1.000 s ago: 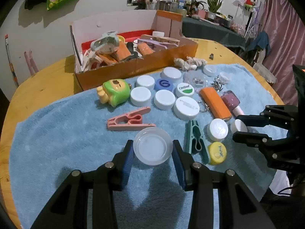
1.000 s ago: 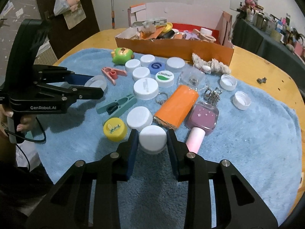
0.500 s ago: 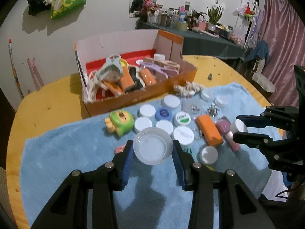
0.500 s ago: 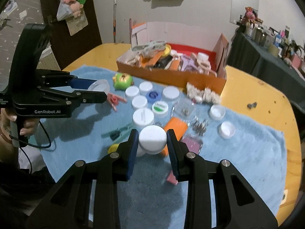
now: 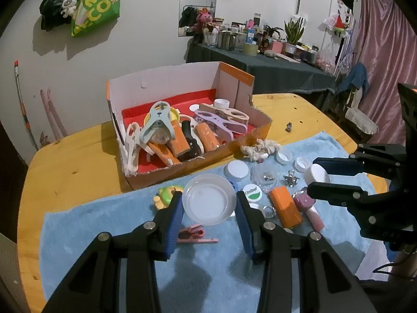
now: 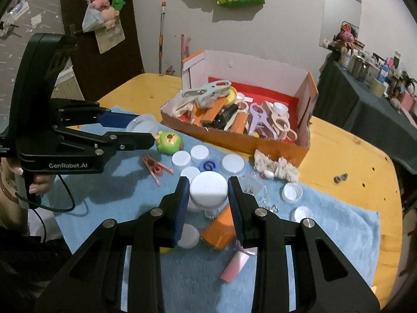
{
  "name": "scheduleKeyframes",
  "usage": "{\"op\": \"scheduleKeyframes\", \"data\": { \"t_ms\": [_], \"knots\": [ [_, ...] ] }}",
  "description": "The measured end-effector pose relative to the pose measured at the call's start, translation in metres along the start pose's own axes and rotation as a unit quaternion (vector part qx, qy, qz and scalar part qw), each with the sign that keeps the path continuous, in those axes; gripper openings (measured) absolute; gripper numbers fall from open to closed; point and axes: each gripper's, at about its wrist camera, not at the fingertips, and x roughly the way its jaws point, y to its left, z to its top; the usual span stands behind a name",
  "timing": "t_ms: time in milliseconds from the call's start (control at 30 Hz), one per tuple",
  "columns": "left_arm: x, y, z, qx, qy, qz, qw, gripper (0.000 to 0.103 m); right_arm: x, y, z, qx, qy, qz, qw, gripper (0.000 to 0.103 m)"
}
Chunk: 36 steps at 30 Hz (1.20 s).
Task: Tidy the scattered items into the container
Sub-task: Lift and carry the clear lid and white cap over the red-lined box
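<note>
Clear lid [image 5: 208, 199] pinched btwn left gripper [image 5: 209, 206] pads — white cap [image 6: 208, 189] btwn right gripper [image 6: 208, 195] pads.

Fluffy blue cloth towel [image 5: 104, 234] on smooth glossy wooden table [image 5: 65, 177]; matt cardboard box [image 5: 182, 167].

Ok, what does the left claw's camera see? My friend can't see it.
The left claw holds a clear round lid above a blue towel scattered with caps. Behind sits an orange cardboard box full of clips.
</note>
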Motion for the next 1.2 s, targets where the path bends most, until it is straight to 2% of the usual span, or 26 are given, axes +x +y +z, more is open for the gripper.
{"op": "scheduleKeyframes", "data": {
  "t_ms": [533,967,1200],
  "knots": [
    [0.009,0.010,0.033,-0.006,-0.007,0.004,1.0000,0.042,0.012,-0.011,0.036,-0.008,0.000,0.009,1.000,0.029],
    [0.044,0.024,0.087,-0.019,0.001,0.004,0.9998,0.042,0.043,-0.046,0.093,-0.002,-0.001,0.009,1.000,0.029],
    [0.068,0.030,0.100,-0.029,0.013,0.004,0.9995,0.042,0.067,-0.060,0.105,0.007,0.012,0.012,1.000,0.029]
  ]
}}
